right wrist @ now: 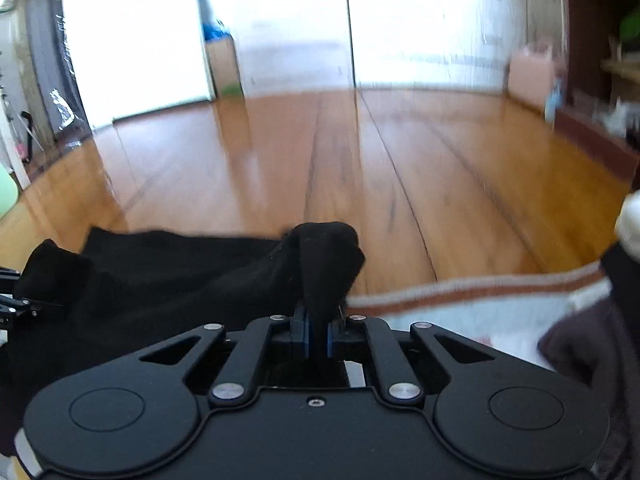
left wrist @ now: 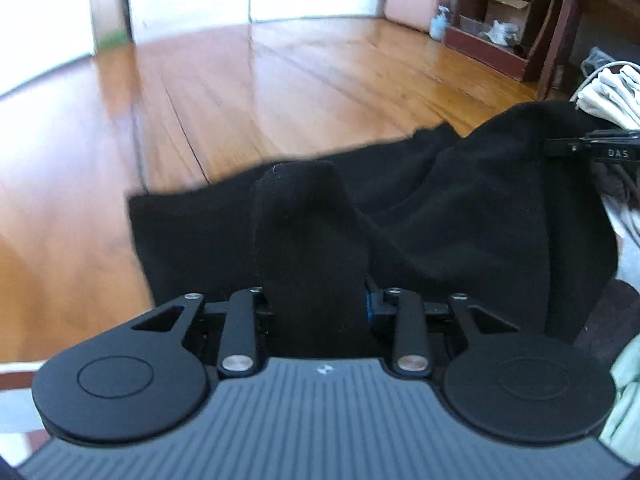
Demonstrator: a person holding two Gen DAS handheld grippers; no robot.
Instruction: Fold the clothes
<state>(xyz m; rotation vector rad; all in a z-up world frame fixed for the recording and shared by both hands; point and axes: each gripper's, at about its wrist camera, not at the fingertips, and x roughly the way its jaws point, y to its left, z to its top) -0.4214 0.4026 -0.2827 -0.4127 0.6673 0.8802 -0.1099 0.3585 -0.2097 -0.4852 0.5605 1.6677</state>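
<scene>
Soft black fabric garment (left wrist: 460, 216) lies spread on the glossy wooden plank floor (left wrist: 280, 92), one edge bunched up toward each camera. Left gripper (left wrist: 316, 300) clamped on a thick raised fold of it — jaws part-closed, cloth filling the gap. Right gripper (right wrist: 318, 336) pinched nearly together on another black fold. Striped pale rug (right wrist: 460, 296) just right of the garment — pink case (left wrist: 412, 2) far beyond it
</scene>
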